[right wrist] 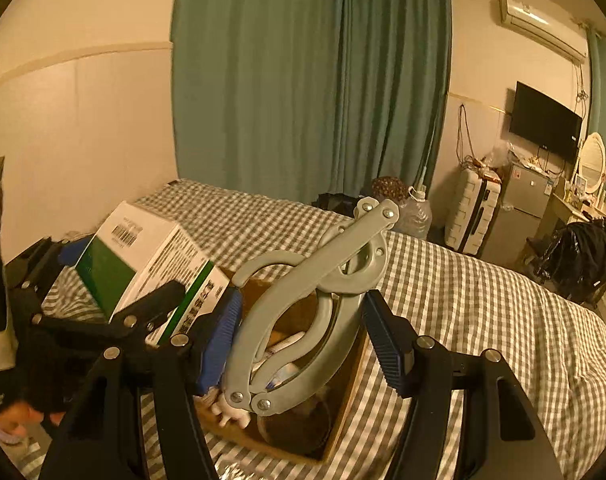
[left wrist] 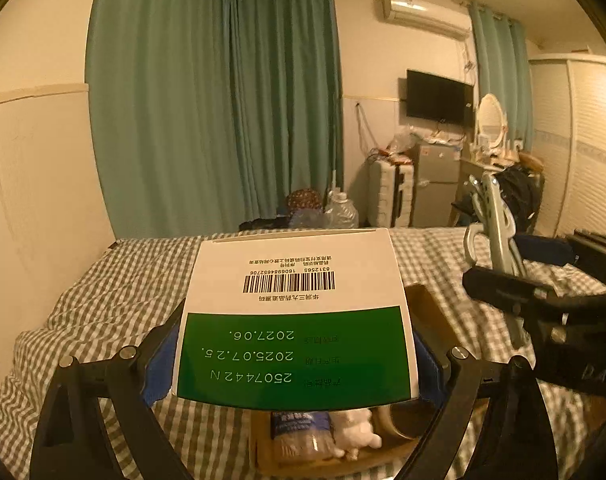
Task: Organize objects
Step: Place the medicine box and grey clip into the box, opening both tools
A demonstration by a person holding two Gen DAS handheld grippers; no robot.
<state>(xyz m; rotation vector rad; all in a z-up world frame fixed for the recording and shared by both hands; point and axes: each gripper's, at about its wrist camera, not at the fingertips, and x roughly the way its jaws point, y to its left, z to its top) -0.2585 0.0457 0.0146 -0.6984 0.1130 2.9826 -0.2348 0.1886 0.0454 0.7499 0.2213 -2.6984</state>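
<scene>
While my left tool (left wrist: pixel 295 360) clamped the medicine box (left wrist: pixel 295 308), my right tool (right wrist: pixel 299 340) pinched the folding hanger (right wrist: pixel 311 304); both hovered over the cardboard box (right wrist: pixel 343 412), presumably for dropping in.

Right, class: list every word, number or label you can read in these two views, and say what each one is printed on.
All are upside down on the green and white box held in the left gripper:
"250744 2 N"
"2025.07.25."
"2027.06."
"8312565"
"160698465270 6", partly uncertain.
Chinese lines around the barcode and beside the dates: too small to read.
"DAS" on the right gripper, cut off.
Box side print in the right wrist view: unreadable.
Folding hanger: no text.
</scene>
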